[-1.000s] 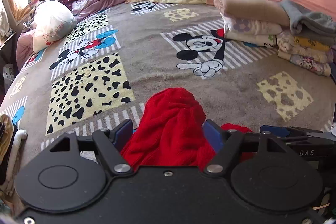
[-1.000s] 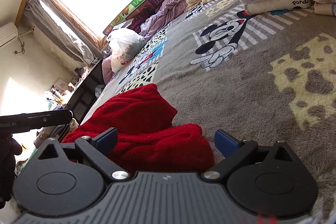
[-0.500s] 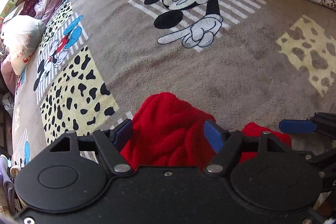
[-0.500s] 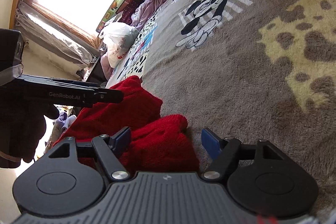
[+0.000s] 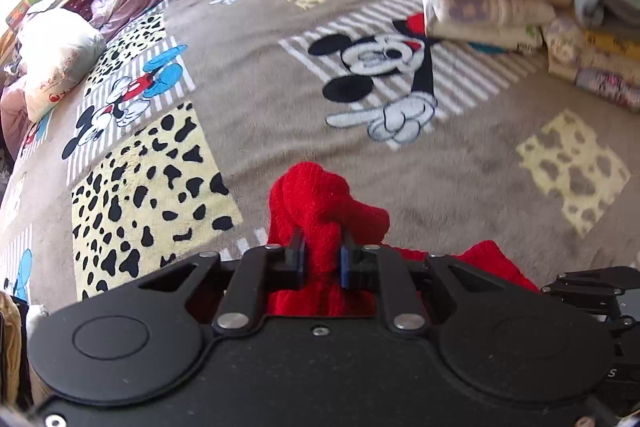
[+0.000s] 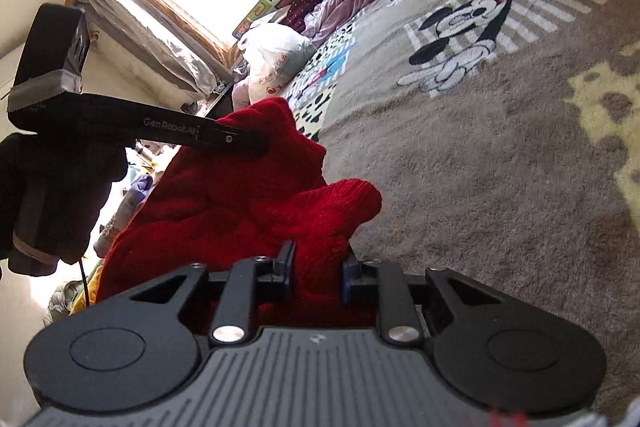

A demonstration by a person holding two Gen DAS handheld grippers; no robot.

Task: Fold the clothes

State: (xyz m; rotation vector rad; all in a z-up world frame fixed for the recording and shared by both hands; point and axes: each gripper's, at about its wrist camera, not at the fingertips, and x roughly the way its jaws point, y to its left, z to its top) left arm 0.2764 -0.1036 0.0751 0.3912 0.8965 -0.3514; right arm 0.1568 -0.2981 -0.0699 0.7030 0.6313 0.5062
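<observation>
Left gripper (image 5: 321, 259) clamped on bunched red sweater (image 5: 320, 203); right gripper (image 6: 316, 273) pinched another fold. Sweater hung between both, above grey cartoon blanket (image 5: 256, 75). Folded clothes stack (image 5: 500, 7) well apart.

Left tool (image 5: 321, 259) clamped on red knit; right tool (image 6: 316, 269) likewise, side by side.

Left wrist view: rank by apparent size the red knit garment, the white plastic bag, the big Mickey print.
1. Big Mickey print, the widest spread in the frame.
2. Red knit garment, though the left tongs hide part of it and it lies nearest the camera.
3. White plastic bag, far off, so unsure.
</observation>
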